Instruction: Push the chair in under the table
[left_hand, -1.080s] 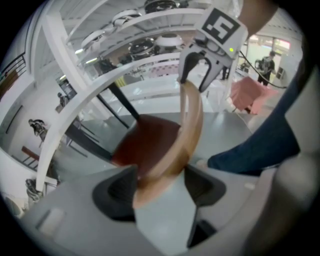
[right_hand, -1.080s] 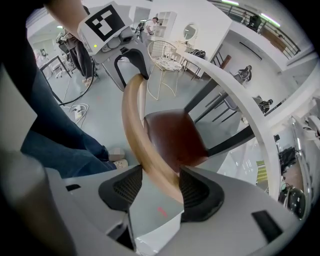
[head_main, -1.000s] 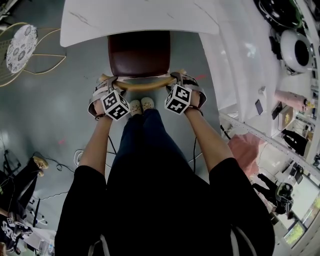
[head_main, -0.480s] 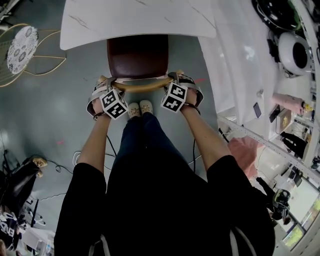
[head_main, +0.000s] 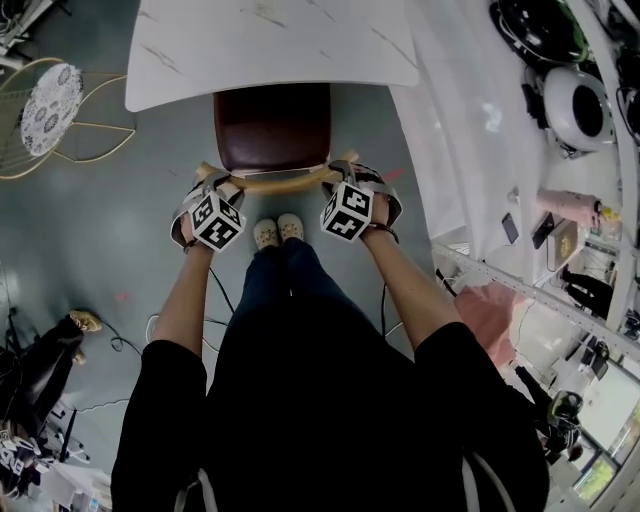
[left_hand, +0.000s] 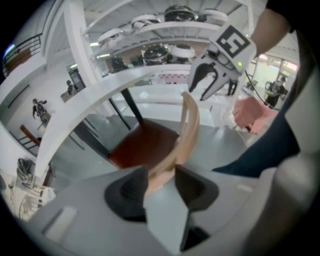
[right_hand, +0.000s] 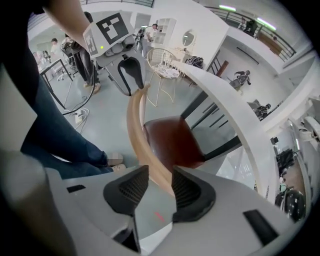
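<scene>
Left tongs (left_hand: 161, 181) and right tongs (right_hand: 154, 186) have just closed, clamping the wooden chair backrest (head_main: 272, 181).

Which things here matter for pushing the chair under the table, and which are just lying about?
Job: chair; its wooden backrest; table; left hand-held gripper and right hand-held gripper, whose jaws have just been closing onto the wooden backrest between them.
Lying about: wire chair with patterned cushion; round white device on the right-hand shelving.
</scene>
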